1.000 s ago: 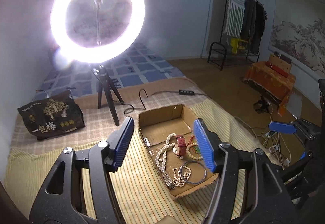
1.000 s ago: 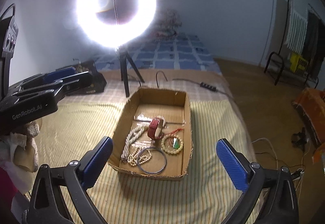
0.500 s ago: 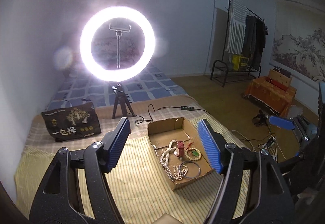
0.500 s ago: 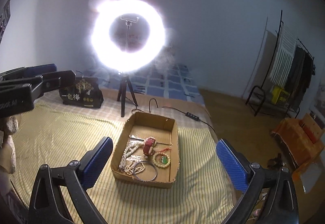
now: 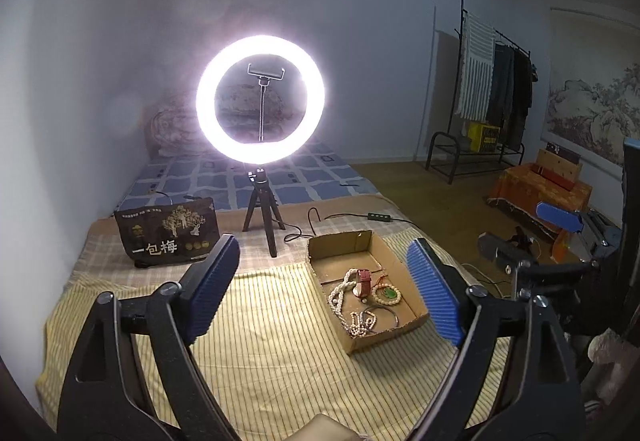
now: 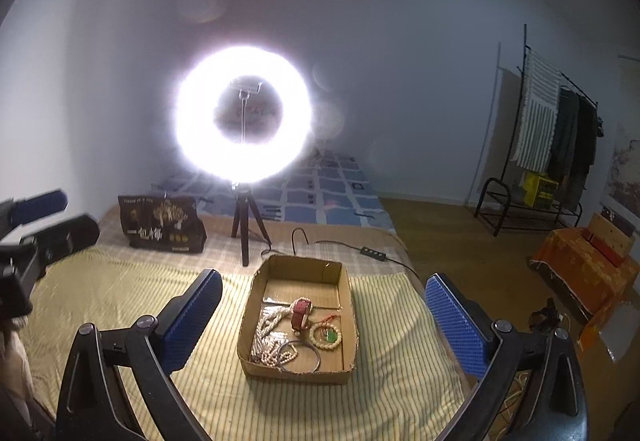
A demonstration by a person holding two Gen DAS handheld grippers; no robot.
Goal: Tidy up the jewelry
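A shallow cardboard box (image 5: 352, 241) (image 6: 300, 267) lies on the striped bedspread. Inside it are pearl strands (image 5: 340, 297) (image 6: 266, 337), a red watch (image 5: 364, 279) (image 6: 301, 315), a bead bracelet with a green stone (image 5: 386, 293) (image 6: 327, 337) and a thin metal bangle (image 6: 308, 355). My left gripper (image 5: 324, 281) hovers well back from the box, its jaws opening with nothing between them. My right gripper (image 6: 324, 321) is also held back above the bedspread, jaws wide apart and empty, framing the box from a distance.
A lit ring light (image 5: 260, 101) on a small tripod (image 5: 262, 205) stands behind the box, its cable and switch (image 6: 370, 252) trailing right. A dark printed bag (image 5: 168, 235) sits at the back left. A clothes rack (image 5: 496, 89) and an orange-covered stand (image 5: 536, 189) are off the bed.
Both grippers have drawn back and up from the box, which now looks smaller and farther. The left gripper's jaws have spread wider. The jewelry stays in the box.
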